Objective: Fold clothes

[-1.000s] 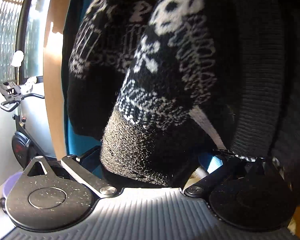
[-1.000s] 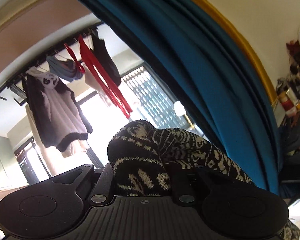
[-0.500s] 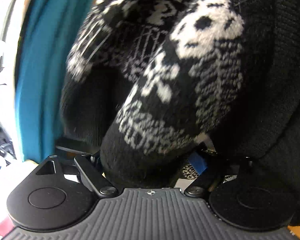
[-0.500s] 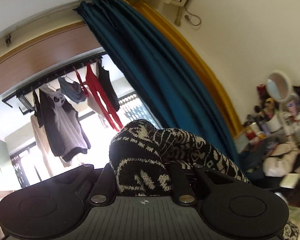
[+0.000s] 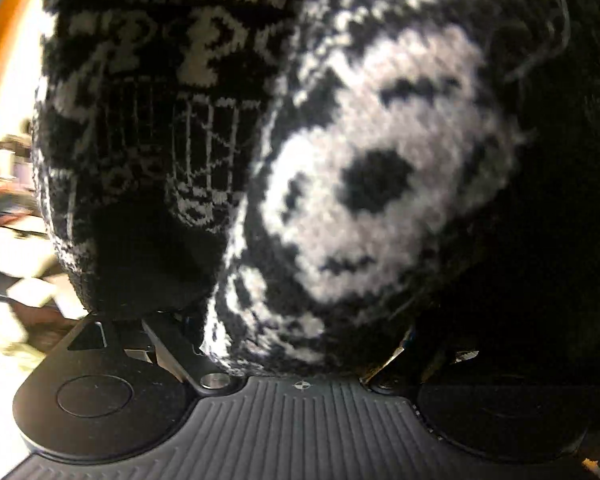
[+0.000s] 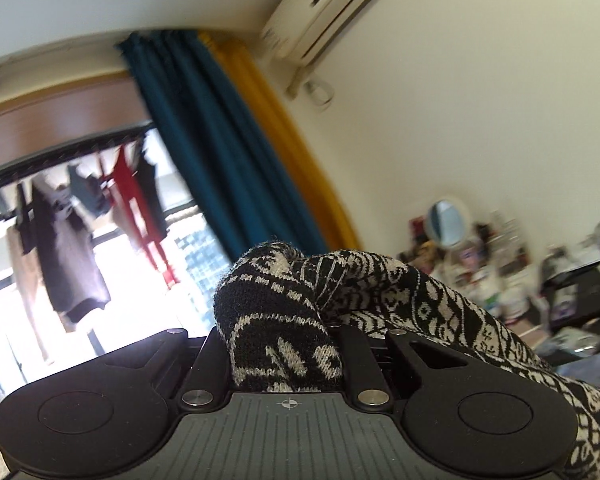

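Right claw (image 6: 284,344): fingers drawn in on a bunched wad of the black-and-white patterned knit sweater (image 6: 284,304). Wad sits between the fingers and humps up ahead of the tips; the rest of the cloth trails off to the claw's right and down out of frame. Grip looks firm.

Left claw (image 5: 300,344): same sweater (image 5: 372,184) fills nearly the whole view, pressed right up ahead of the fingers. A fold with a white skull-like motif bulges betw. the finger bases; a darker fold hangs to the claw's left. Fingertips buried under knit, so I judge it pinching cloth by how the fabric enters the gap; exact closure not visible.

Where the garment is: off any surface, held aloft betw. both claws. Right cam looks up past the wad at a teal curtain (image 6: 220,152), a wall AC unit (image 6: 332,12) and hung laundry (image 6: 68,240); no table or bed in view under either claw.

Step in hand (judgement): carry/lift phase, garment bunched, no flat fold visible. Fits either a pick-up for spreading or a swing-over mid-fold; can't settle which.

Next move calls for: keep both pinches tight, knit is heavy and stretchy. A flat surface is needed; none seen.
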`<state>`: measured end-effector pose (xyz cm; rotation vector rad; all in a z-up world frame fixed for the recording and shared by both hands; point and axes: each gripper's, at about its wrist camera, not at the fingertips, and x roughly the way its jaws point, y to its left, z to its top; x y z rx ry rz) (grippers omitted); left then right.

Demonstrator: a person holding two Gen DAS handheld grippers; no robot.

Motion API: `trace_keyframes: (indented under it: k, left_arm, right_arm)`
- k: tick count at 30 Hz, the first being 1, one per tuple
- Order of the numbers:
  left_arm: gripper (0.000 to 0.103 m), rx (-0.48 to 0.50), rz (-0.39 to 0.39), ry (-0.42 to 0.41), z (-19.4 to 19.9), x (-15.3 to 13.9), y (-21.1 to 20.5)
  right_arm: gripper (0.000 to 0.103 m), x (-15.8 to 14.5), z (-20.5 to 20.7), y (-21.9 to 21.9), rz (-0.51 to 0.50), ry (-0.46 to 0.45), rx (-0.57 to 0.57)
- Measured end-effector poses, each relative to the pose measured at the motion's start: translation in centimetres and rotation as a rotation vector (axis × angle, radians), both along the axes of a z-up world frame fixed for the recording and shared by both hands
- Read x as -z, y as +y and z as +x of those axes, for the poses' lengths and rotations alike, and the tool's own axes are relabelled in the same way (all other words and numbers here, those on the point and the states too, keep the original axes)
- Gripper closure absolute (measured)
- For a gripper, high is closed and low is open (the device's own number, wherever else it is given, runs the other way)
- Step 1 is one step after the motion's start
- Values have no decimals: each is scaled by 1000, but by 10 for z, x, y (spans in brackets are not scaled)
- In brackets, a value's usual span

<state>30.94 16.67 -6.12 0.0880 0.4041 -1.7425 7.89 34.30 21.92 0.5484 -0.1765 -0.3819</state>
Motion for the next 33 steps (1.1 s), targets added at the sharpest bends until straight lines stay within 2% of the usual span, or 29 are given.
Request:
trace_keyframes:
  k: [5,9,12,16,19,25,30,33]
  left_arm:
    - [15,100,64,-20,-48,25,-60]
    - [15,159,101,-53,-83,41,-113]
    - [15,179,123,-114,-108,40,-158]
    - [15,216,110,-159,-144,43,-210]
    - [15,233,107,-141,-169,48,-240]
    - [13,246,99,-102,-233,62,-309]
    - [12,212,70,-56,-304,71,-365]
    - [12,203,98,-33,-350,69,-395]
  right_arm:
    - [92,32,-66,-54,78,-27,78]
    - [92,51,-121,-114,100,-36,112]
    - [92,62,-156,-152,104,-65,135]
    - [92,77,-204,-201,111,-105,166]
    - [91,80,-234,-230,114,-125,197]
    - [92,76,-284,-295,94,-88,215]
    - [92,69,-358,-350,60,-39,202]
    - [92,62,-405,-385,70,-15,183]
